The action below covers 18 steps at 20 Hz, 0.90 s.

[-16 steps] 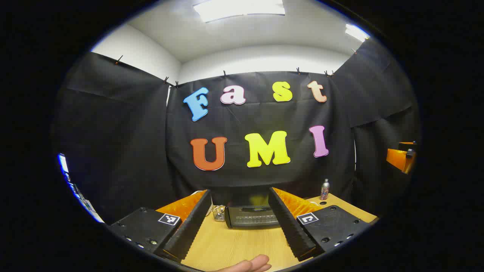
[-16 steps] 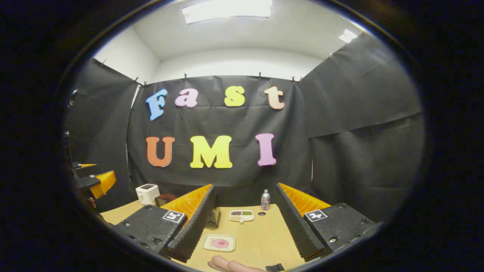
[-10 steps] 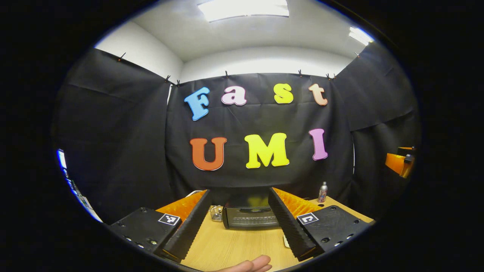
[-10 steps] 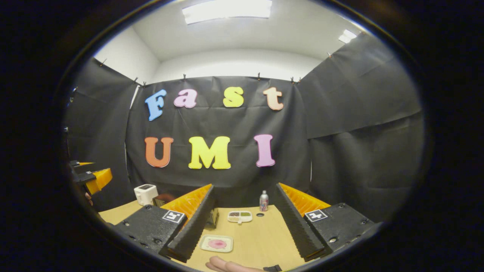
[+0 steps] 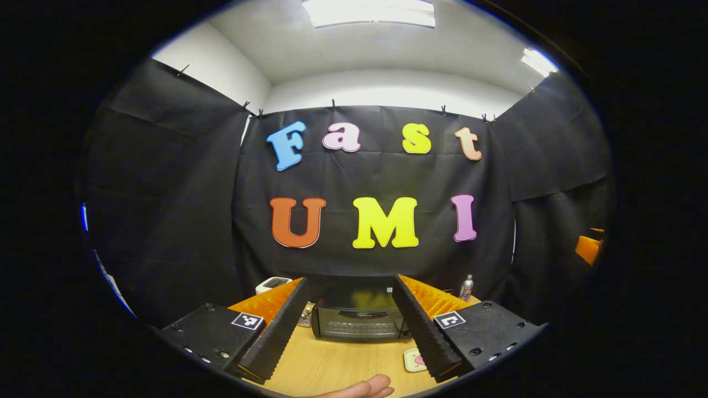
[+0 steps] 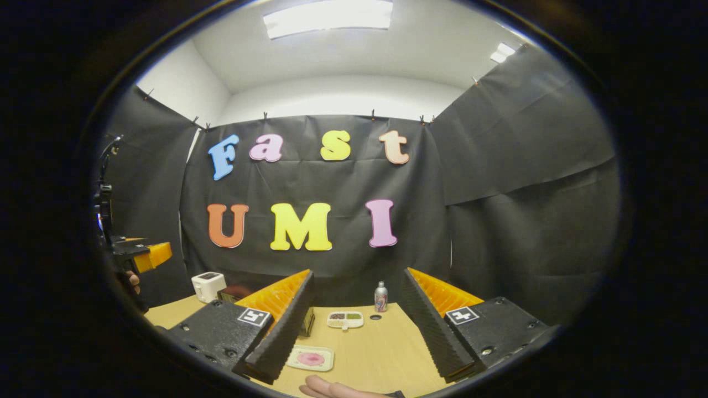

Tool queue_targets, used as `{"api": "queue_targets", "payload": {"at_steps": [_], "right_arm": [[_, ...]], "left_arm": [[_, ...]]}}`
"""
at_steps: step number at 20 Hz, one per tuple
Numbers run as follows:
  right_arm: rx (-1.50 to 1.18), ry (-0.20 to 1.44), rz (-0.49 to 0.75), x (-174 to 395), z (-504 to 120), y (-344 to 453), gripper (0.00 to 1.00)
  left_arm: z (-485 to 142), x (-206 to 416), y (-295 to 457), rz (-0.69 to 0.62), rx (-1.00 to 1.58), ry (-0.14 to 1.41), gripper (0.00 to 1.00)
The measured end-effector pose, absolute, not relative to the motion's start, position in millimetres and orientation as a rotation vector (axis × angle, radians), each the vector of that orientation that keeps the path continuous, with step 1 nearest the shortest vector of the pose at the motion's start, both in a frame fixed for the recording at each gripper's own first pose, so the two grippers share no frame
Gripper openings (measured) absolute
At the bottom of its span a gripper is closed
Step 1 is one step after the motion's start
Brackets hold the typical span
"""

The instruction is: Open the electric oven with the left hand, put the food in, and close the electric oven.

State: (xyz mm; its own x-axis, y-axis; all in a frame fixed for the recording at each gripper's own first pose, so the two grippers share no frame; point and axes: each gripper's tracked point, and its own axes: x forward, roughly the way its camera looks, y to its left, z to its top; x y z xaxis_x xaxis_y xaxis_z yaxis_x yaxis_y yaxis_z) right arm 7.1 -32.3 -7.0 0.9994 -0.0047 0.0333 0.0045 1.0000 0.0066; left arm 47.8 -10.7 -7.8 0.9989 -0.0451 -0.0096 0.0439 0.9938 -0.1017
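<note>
On the light wooden table [image 5: 337, 365], the black electric oven with a glass door [image 5: 357, 322] stands against the back wall, its door shut. Seen in the left gripper view, the oven lies straight ahead between the two fingers of the left tongs [image 5: 350, 362], which are spread wide, hold nothing, and hang well short of the oven. A white rectangular plate with a pink round of food [image 5: 414, 360] peeks out beside the right-hand finger, in front of the oven's right corner.

From the right gripper view, the same plate [image 6: 310, 359] lies just ahead of the right tongs [image 6: 354, 367], touching neither finger; these tongs are also wide apart and empty. Farther back sit a small divided white dish [image 6: 345, 319], a slim metal can [image 6: 380, 297] and a white toaster [image 6: 208, 286] at the left. A fingertip [image 6: 323, 387] shows at the bottom edge.
</note>
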Motion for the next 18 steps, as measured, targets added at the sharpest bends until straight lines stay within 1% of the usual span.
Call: {"api": "queue_targets", "payload": {"at_steps": [3,6,9,13,18], "right_arm": [[0.016,-0.035,-0.020,16.9,-10.2,-44.4,0.96],[0.029,-0.030,-0.027,26.6,-13.2,-52.7,0.96],[0.053,-0.029,-0.033,37.2,-19.7,-62.8,0.96],[0.066,-0.026,-0.031,49.0,-28.9,-74.9,0.96],[0.068,-0.009,-0.064,69.6,-43.1,-92.1,0.96]], "left_arm": [[-19.6,73.9,-19.6,-0.077,-0.132,0.036,0.94],[-41.3,106.7,-30.5,-0.101,-0.118,0.077,0.95],[-77.4,138.7,-39.3,-0.143,-0.100,0.145,0.95],[-130.4,187.7,-37.8,-0.132,-0.093,0.244,0.96],[-181.3,237.6,-59.0,-0.152,-0.097,0.351,0.95]]}}
